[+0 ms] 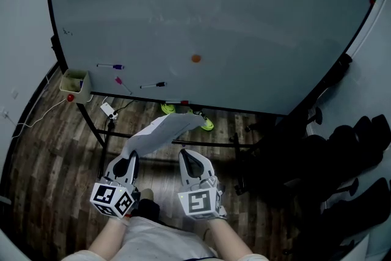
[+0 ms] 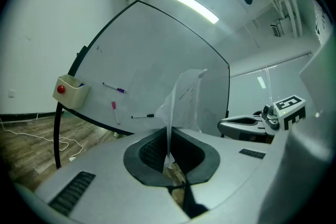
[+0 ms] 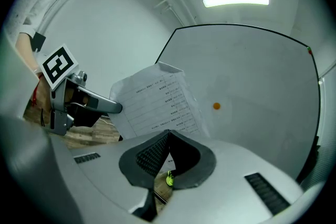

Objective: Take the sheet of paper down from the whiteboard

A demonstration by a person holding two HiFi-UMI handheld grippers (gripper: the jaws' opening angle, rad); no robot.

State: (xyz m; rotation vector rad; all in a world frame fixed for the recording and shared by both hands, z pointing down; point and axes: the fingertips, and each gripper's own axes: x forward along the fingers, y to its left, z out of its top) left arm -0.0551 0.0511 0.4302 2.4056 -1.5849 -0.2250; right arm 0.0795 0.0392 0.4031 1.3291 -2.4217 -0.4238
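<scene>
Off the whiteboard (image 1: pixel 244 21), light floppy paper (image 1: pixel 160 131) is pinched at one edge by the left gripper (image 1: pixel 129 159); right gripper (image 1: pixel 185 156) closed, seemingly empty.

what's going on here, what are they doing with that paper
A person holds a gripper in each hand. The left gripper and the right gripper are both shut on the sheet of paper, which is off the whiteboard and held between them above the floor. An orange magnet sits on the board, with nothing under it.
</scene>
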